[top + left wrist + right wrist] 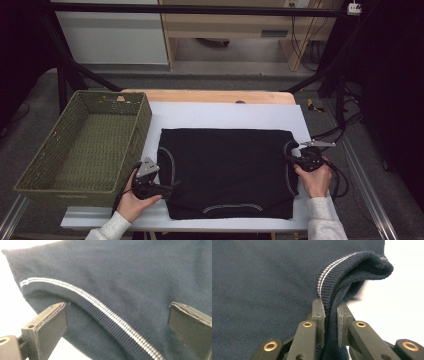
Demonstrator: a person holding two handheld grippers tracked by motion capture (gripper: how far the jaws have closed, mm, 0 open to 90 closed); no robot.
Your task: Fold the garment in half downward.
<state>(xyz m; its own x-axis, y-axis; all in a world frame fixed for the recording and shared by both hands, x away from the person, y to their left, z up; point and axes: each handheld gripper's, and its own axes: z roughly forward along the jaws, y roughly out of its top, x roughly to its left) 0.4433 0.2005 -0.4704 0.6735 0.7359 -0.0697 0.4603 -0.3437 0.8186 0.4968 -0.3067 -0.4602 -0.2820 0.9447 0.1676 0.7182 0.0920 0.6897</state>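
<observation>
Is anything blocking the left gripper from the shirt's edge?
Nothing visible. The left gripper has its jaws open astride the dark shirt at its striped cuff, with only cloth between them.

Woven basket [90, 145] walls off the left, bare white sheet [225, 115] open beyond shirt [227, 170]

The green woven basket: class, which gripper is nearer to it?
Left. The left gripper sits just beside the green woven basket; the right gripper is across the black shirt, clamping its far edge.
</observation>
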